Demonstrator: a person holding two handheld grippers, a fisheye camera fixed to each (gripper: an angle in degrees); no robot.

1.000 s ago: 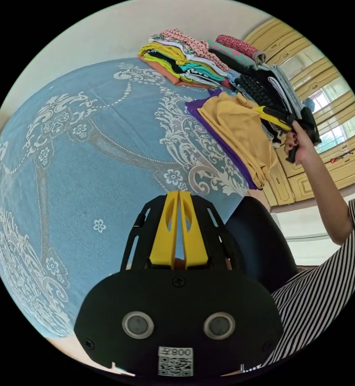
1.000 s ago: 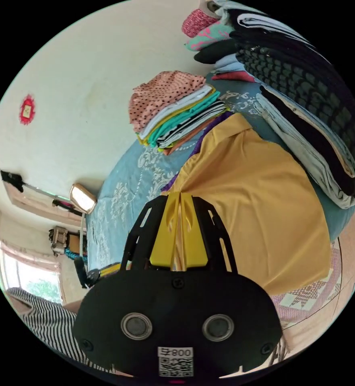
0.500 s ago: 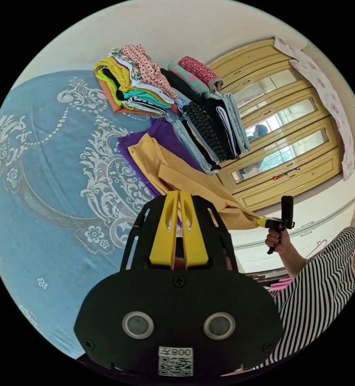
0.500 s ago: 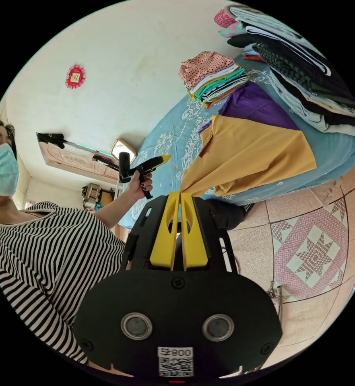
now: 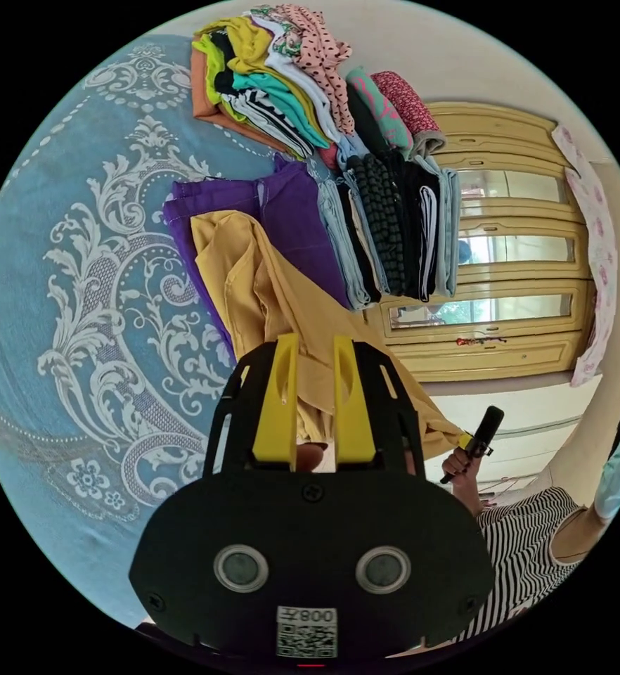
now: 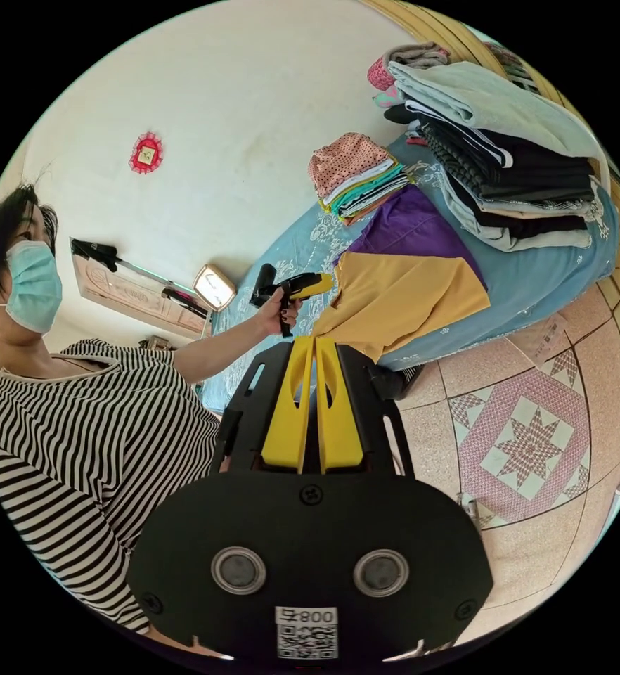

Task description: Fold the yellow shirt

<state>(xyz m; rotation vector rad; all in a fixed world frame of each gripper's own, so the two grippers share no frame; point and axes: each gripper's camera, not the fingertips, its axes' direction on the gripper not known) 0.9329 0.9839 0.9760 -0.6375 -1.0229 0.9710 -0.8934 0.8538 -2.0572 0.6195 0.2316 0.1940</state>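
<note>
Two grippers on the go, and the shirt (image 5: 254, 281) lies half on the bed (image 5: 78, 281), draped over a purple garment (image 5: 282, 211), one end drawn off the edge. That end runs toward the right gripper (image 5: 465, 441), seen in the left gripper view at the person's hand (image 5: 456, 464). In the right gripper view, the right gripper (image 6: 315, 344) has its jaws pressed together, and the shirt (image 6: 401, 295) edge meets the tips; whether cloth is really pinched there I cannot tell (the tips hide it).

The left gripper (image 5: 308, 344) hangs over the cloth with its jaws parted and nothing between them. The right gripper view shows the left gripper (image 6: 303, 285) just beside the shirt's near corner.

How will it handle? Thin, limp, light cloth, I'd judge: it sags and creases freely, so it will follow a pull but won't hold a shape. Best hold looks like a hem corner or the collar, through both layers, with the two grips well apart to keep the edge taut. Stacks (image 5: 387, 218) of folded clothes sit just beside it, so a careless drag could topple them.
</note>
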